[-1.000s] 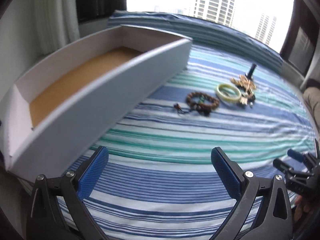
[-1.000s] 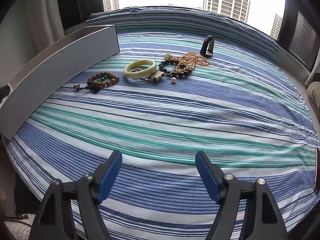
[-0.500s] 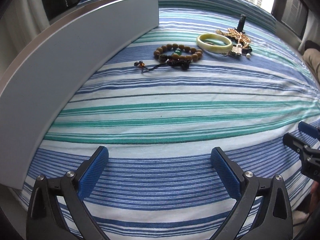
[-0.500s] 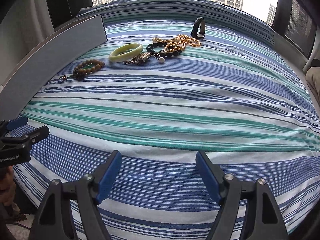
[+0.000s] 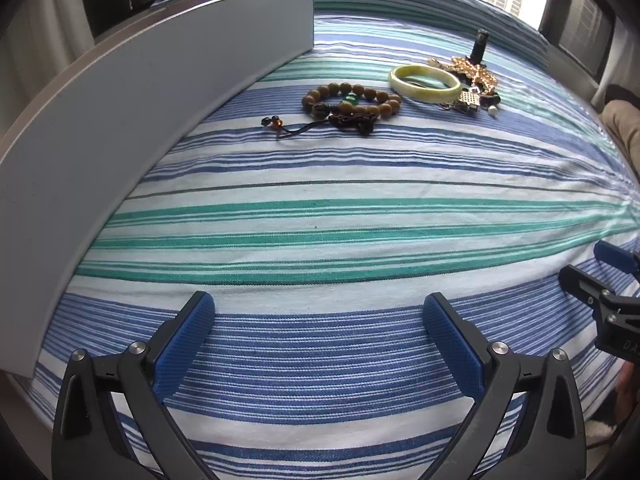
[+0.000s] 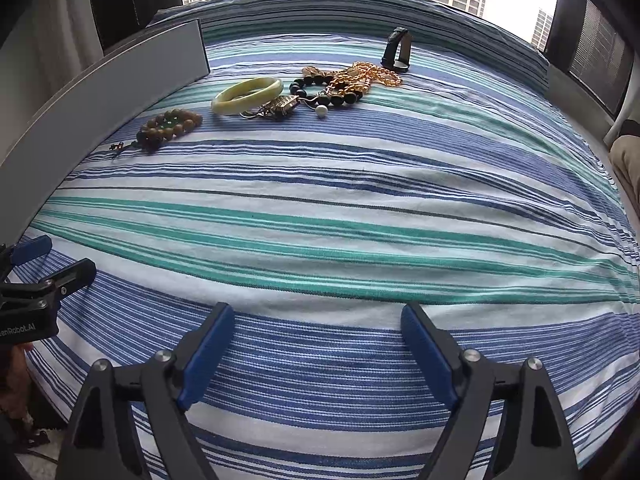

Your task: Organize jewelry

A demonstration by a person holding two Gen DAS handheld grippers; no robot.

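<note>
We hadn't started sorting: gray box sat on the striped bed, all jewelry still outside it, wood bead bracelet nearest, jade bangle beside. Both hand-held grippers, left and right, were spread, holding nothing.

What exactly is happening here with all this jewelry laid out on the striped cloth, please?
A person holds a two-finger gripper in each hand. The left gripper and right gripper both hover open and empty over the striped cloth, far from the jewelry. The wooden bead bracelet, green bangle, gold chain and black band lie on the cloth beside the long grey box. Nothing has been picked up yet.
</note>
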